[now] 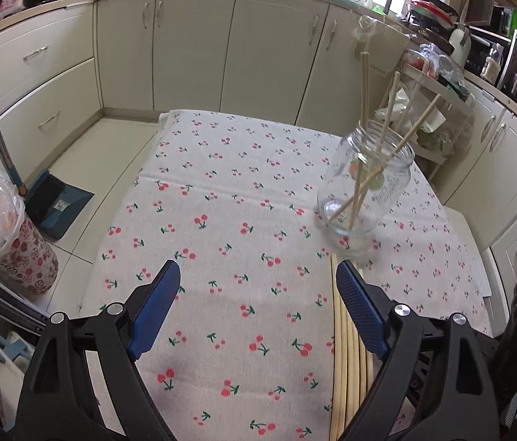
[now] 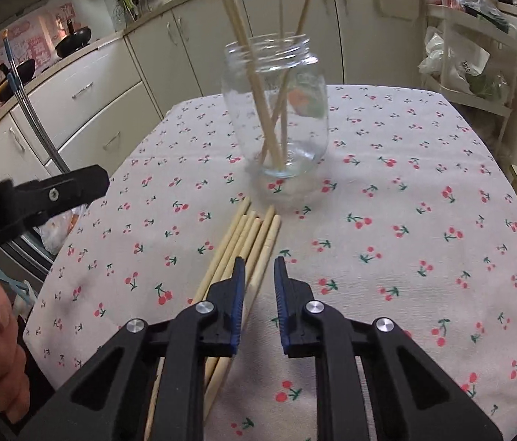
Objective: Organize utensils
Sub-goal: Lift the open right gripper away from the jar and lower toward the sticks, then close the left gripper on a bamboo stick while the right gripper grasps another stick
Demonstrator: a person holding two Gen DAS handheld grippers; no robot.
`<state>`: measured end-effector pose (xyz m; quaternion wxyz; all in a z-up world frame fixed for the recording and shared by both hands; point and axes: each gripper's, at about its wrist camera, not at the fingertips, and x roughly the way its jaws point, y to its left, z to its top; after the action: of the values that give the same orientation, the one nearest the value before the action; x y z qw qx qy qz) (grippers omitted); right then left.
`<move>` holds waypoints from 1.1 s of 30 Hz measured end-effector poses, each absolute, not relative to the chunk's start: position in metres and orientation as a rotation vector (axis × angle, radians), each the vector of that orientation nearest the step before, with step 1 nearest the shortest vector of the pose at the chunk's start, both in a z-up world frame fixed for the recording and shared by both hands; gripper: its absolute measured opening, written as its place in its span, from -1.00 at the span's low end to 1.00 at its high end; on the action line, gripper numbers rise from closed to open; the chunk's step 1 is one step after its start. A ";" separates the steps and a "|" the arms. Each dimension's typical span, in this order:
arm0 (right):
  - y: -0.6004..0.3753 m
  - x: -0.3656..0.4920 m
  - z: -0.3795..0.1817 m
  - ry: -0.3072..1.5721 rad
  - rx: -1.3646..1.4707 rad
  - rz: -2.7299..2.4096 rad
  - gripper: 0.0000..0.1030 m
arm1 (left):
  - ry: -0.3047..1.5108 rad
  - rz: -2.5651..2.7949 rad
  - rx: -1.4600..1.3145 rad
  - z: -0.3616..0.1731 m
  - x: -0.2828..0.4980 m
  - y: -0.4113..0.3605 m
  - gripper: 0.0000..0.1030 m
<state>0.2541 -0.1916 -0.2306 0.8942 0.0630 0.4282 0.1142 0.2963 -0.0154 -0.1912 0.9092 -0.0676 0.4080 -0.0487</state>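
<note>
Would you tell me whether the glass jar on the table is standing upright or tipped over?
Upright. The glass jar stands on its base on the cherry-print tablecloth, mouth up, with several chopsticks leaning inside it.

On the table (image 2: 423, 191), toward the far half, a jar (image 2: 277, 110) upright, with several chopsticks (image 2: 258, 84) leaning inside, tips out over the rim. Just before the jar, near but apart, a bundle of loose chopsticks (image 2: 247, 246) flat on the cloth, side by side, running toward the near edge. Behind the table, cabinets (image 1: 192, 47); left on the floor, a dustpan (image 1: 56, 205).
</note>
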 end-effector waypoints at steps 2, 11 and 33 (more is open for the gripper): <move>-0.188 0.258 -0.236 0.910 0.096 0.235 -0.67 | 0.857 -0.104 -0.130 -0.194 0.297 -0.018 0.61; -0.204 0.254 -0.239 0.932 -0.042 0.218 -0.70 | 0.929 -0.167 -0.021 -0.219 0.311 -0.051 0.61; -0.241 0.270 -0.239 0.969 0.120 0.278 -0.71 | 1.019 -0.113 0.134 -0.253 0.344 -0.083 0.58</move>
<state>0.2701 -0.2413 -0.2394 0.8739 0.0574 0.4640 0.1329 0.3443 -0.0831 -0.2525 0.8693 0.0640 0.4871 -0.0539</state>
